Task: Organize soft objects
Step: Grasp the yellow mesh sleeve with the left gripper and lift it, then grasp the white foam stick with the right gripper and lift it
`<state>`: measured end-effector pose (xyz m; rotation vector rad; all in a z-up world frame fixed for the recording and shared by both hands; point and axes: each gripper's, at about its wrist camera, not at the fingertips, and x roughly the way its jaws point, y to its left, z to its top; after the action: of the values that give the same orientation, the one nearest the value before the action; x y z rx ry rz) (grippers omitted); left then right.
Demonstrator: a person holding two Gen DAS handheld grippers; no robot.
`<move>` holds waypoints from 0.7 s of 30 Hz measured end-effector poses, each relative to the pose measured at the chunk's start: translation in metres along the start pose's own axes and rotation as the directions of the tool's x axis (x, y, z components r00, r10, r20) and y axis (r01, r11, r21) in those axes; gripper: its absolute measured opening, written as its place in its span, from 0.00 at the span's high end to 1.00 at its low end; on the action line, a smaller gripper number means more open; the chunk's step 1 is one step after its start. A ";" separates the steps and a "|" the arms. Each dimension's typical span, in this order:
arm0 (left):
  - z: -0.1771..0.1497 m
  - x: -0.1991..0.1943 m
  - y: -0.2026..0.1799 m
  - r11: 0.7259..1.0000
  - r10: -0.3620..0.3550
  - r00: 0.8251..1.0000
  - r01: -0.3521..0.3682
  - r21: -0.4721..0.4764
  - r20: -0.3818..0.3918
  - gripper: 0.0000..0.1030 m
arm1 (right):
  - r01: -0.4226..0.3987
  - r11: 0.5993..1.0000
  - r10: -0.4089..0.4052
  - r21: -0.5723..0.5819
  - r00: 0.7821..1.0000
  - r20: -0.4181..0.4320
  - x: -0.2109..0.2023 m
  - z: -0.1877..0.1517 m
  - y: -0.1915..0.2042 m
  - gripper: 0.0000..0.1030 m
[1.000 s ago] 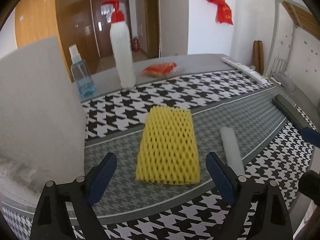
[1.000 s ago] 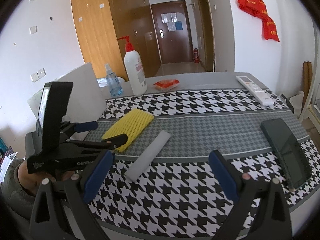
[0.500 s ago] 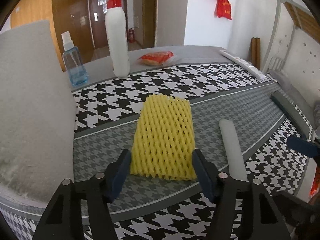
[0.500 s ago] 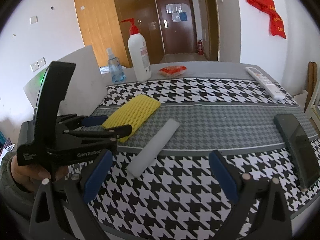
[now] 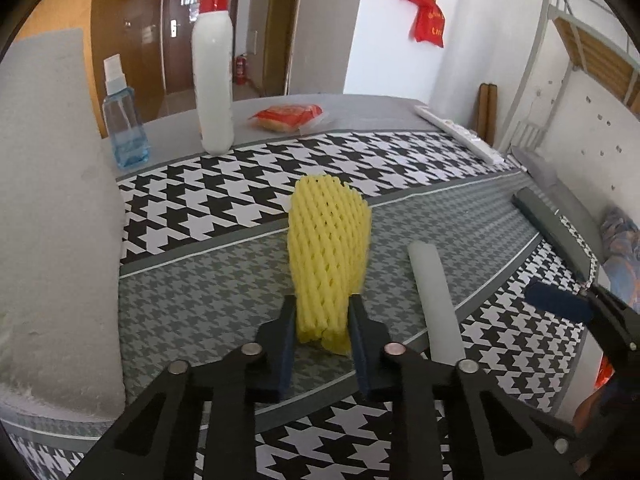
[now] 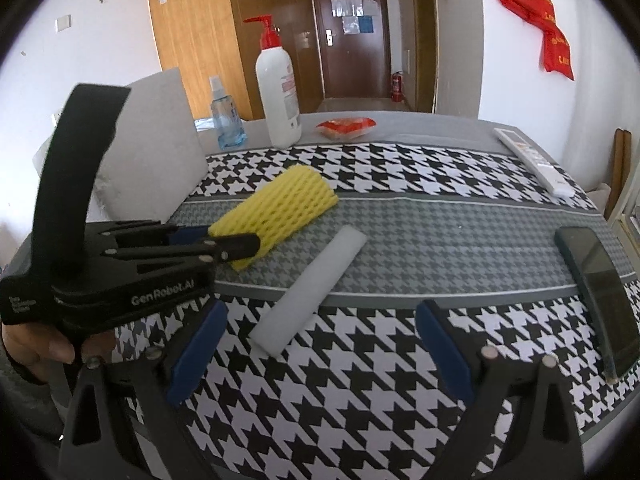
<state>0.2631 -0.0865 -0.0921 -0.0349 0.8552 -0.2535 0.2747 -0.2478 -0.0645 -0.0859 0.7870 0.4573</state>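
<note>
On the houndstooth-patterned tablecloth (image 5: 224, 208), the left gripper (image 5: 322, 334) has just closed, pinching the yellow foam net sleeve (image 5: 326, 248); the right gripper (image 6: 320, 350) gapes wide, empty, near the white foam strip (image 6: 312, 276).

My left gripper (image 5: 322, 330) is squeezing the near end of the yellow foam mesh sleeve (image 5: 326, 248), bunching it narrow on the grey counter runner (image 5: 192, 304). Just beside it, the white foam strip (image 5: 434, 292) is lying flat.
</note>
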 end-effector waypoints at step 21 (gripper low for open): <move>-0.009 -0.029 0.002 0.999 0.036 0.993 -0.034 -0.016 0.113 0.78 | 0.066 0.998 -0.066 0.000 0.995 -0.079 0.016 0.002 0.025 0.47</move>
<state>0.2388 -0.0771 -0.0771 -0.0470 0.7444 -0.2107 0.2750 -0.2192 -0.0716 -0.1276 0.8596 0.3917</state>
